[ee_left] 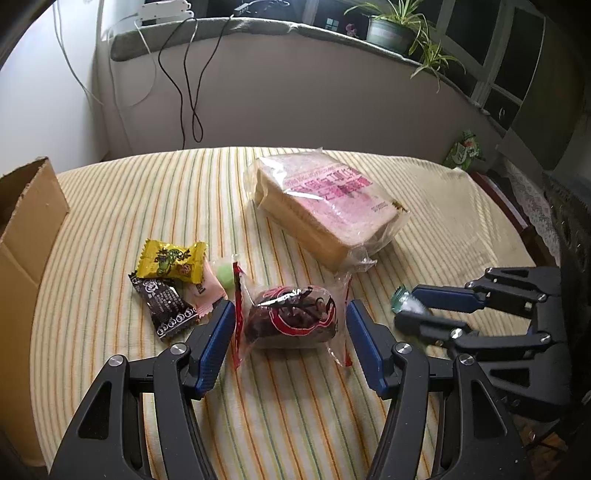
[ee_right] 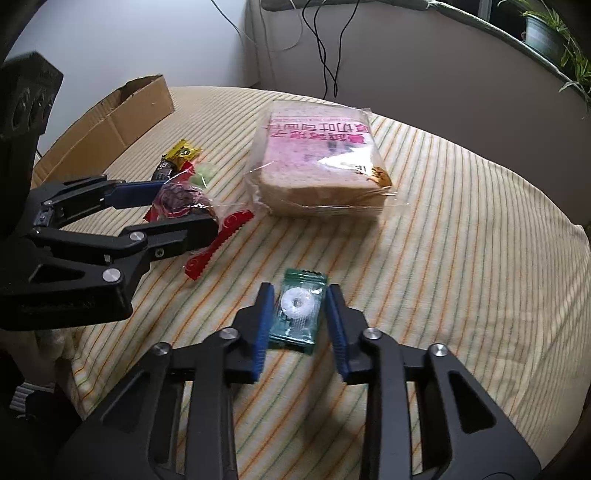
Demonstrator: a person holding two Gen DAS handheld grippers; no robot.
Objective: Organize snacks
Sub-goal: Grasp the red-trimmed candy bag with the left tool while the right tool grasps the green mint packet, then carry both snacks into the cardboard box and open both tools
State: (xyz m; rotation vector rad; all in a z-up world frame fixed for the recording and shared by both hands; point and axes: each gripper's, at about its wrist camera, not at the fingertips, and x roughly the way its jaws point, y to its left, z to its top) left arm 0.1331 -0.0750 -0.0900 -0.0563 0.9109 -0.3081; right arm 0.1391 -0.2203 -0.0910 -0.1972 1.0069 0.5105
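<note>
My left gripper is open, its blue pads on either side of a clear packet of dark red snack lying on the striped cloth; the packet also shows in the right wrist view. My right gripper is open around a green mint candy packet, not clamped on it. The right gripper also shows in the left wrist view. A bagged bread loaf lies behind. Yellow, black and pink candies lie to the left.
A cardboard box stands at the table's left edge, also in the right wrist view. A green round sweet lies by the candies. A green packet sits off the far right. Cables and potted plants line the sill behind.
</note>
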